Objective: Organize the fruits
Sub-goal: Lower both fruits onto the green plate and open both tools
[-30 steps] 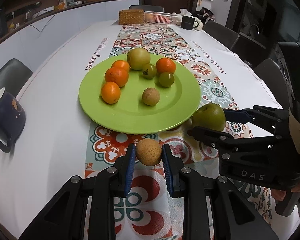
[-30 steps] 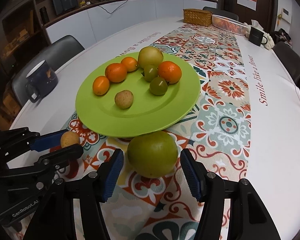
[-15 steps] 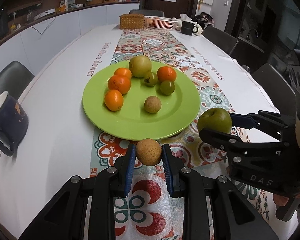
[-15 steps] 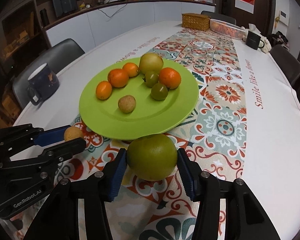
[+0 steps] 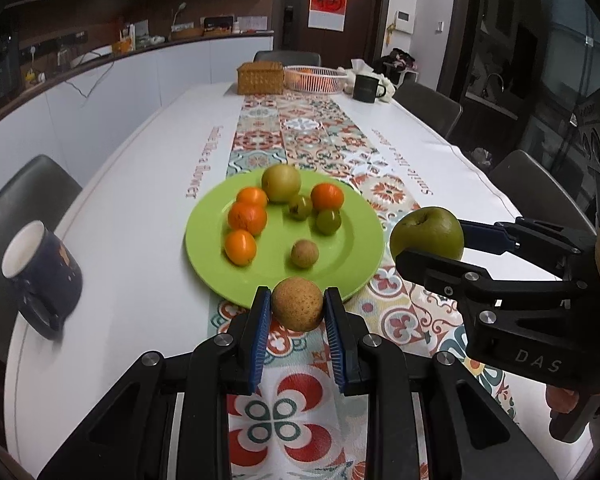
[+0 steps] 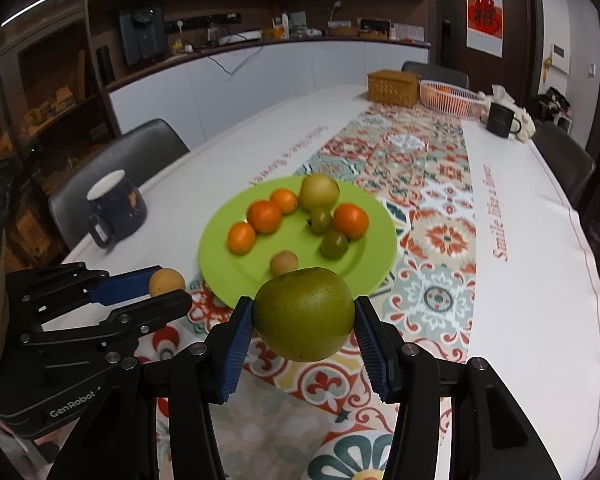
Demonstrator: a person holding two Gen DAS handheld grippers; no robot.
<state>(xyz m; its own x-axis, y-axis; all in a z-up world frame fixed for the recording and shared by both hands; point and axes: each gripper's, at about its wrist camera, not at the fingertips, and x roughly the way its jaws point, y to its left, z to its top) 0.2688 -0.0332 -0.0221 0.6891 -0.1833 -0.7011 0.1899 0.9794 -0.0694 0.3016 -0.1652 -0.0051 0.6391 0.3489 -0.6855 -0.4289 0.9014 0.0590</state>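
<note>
A green plate on the patterned runner holds several fruits: oranges, small green ones, a yellow-green pear and a small brown fruit. My left gripper is shut on a small brown round fruit and holds it above the table at the plate's near edge; it shows at the left in the right wrist view. My right gripper is shut on a large green apple and holds it in the air right of the plate.
A dark blue mug stands left of the plate. At the far end are a wicker box, a white basket and a black mug. Chairs ring the table.
Both grippers have risen with their fruit. The right gripper closed on the green apple and lifted it off the runner; the left one kept its grip on the brown fruit.
</note>
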